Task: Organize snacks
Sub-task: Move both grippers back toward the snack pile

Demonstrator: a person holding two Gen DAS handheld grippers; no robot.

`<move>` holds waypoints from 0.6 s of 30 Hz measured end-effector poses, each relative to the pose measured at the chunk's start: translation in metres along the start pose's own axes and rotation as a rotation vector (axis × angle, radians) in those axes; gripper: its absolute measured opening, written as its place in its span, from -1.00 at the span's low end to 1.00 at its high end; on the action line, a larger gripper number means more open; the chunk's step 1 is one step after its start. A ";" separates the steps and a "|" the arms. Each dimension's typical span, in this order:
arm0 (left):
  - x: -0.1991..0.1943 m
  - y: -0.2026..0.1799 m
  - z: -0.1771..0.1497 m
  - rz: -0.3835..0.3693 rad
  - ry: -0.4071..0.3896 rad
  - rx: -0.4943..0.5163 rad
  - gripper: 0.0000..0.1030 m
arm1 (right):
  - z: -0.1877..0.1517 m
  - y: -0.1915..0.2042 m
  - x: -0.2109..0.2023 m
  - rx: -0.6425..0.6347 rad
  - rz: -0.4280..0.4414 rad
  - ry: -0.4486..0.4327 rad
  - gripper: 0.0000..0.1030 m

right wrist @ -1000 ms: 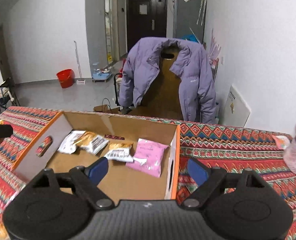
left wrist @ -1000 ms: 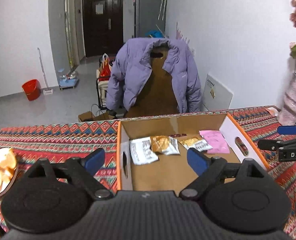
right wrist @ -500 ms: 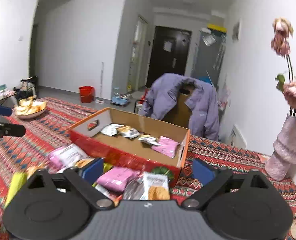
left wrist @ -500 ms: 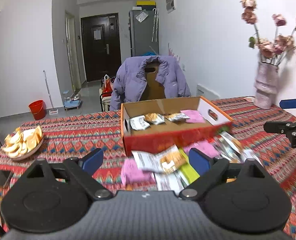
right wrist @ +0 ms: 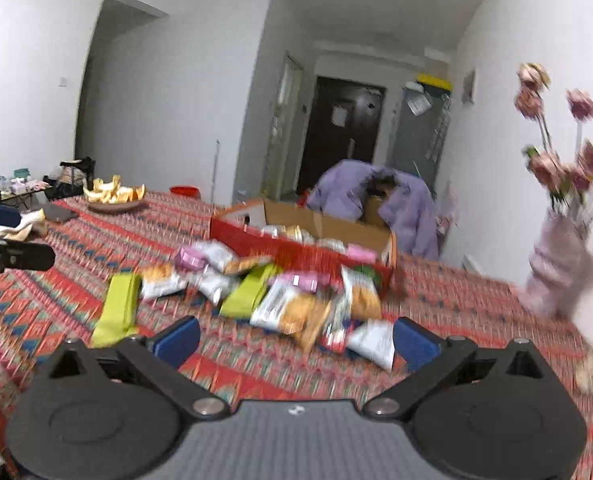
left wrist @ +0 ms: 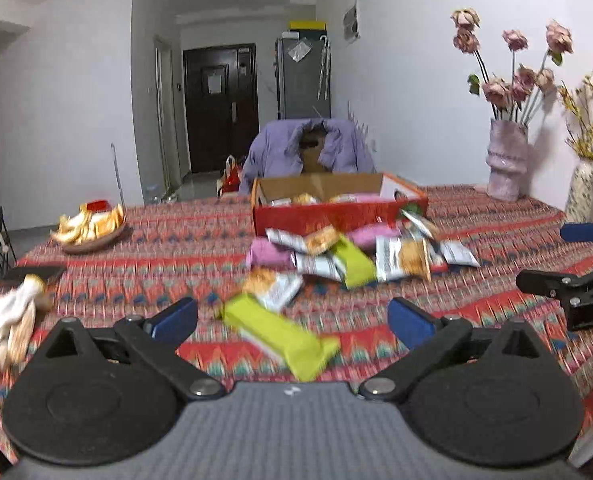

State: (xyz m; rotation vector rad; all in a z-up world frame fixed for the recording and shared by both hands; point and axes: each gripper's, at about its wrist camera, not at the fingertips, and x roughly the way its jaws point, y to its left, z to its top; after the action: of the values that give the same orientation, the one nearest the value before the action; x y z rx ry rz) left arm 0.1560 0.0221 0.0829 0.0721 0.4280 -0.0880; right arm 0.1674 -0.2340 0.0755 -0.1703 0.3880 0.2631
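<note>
On the far left of the table (left wrist: 168, 248) I see a plate of orange peel (left wrist: 90, 226), no part of my job. My left gripper (left wrist: 292, 316) hangs over the patterned cloth with its jaws opening wide and nothing pinched between them; a lime-green packet (left wrist: 280, 334) lies flat on the cloth just beyond the tips. Further in, the snack pile (left wrist: 356, 252) sprawls loose in front of the cardboard box (left wrist: 336, 204): white-and-orange sachets, pink packets, another green bar, overlapping at odd angles. The box, red-sided and open at the top, already has a few packets lying inside along its back wall. I judge the job barely begun: a handful stowed, most of it out on the table. To the right, my right gripper (right wrist: 294, 338) also has its jaws opening wide, empty, with the near edge of the pile just ahead of them. The packets look thin, crinkly and slippery, likely to slide when nudged.
</note>
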 end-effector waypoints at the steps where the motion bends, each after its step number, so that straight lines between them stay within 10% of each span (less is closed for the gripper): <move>1: -0.004 -0.001 -0.007 0.000 0.010 0.006 1.00 | -0.008 0.005 -0.007 0.021 0.006 0.003 1.00; 18: 0.032 0.006 -0.008 0.043 0.066 0.014 1.00 | -0.017 0.013 0.005 0.060 0.049 0.040 1.00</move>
State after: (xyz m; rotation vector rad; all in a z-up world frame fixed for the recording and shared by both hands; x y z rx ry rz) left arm 0.1819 0.0264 0.0625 0.0983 0.4914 -0.0462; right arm 0.1621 -0.2245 0.0563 -0.1076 0.4392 0.2960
